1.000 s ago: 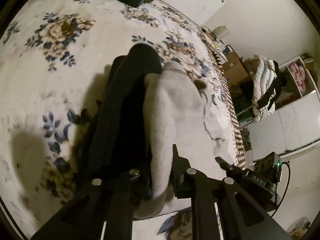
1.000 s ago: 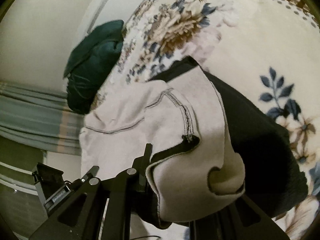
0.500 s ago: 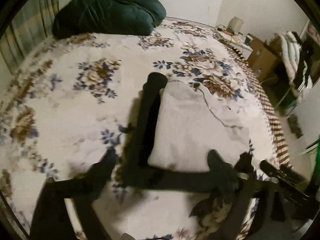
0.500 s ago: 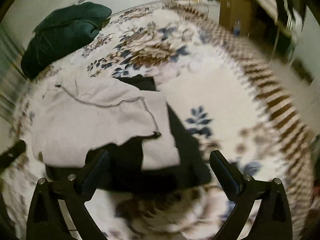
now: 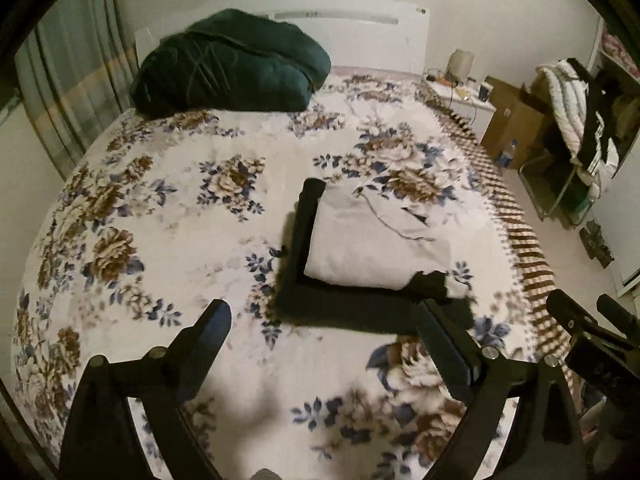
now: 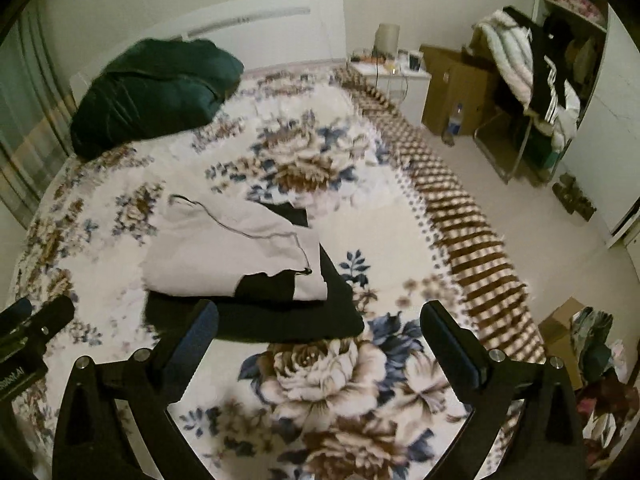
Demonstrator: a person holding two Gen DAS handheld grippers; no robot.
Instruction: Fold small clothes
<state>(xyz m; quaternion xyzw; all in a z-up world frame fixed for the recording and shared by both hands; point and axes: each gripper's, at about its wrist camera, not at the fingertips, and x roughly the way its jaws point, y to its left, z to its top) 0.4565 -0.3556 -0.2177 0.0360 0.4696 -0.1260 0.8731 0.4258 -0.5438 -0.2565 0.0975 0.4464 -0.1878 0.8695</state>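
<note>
Lying folded near the middle of the floral bed (image 5: 168, 240), the garment (image 5: 360, 252) shows a pale inner layer over a black outer one. It looks soft, light and limp, likely to sag and unfold if lifted by one point, so pinching two corners of the black front edge seems best. One garment, one dark green bundle (image 5: 228, 64) by the headboard. Left hand-held gripper (image 5: 324, 356) and right hand-held gripper (image 6: 318, 350) both hang spread wide, empty.

My tongs' fingers (image 6: 202, 334) are matt black plastic with shiny metal screws (image 6: 496, 355). The garment (image 5: 360, 248) is soft matt cloth, pale lining over black. The floral blanket (image 5: 168, 240) looks plush.
</note>
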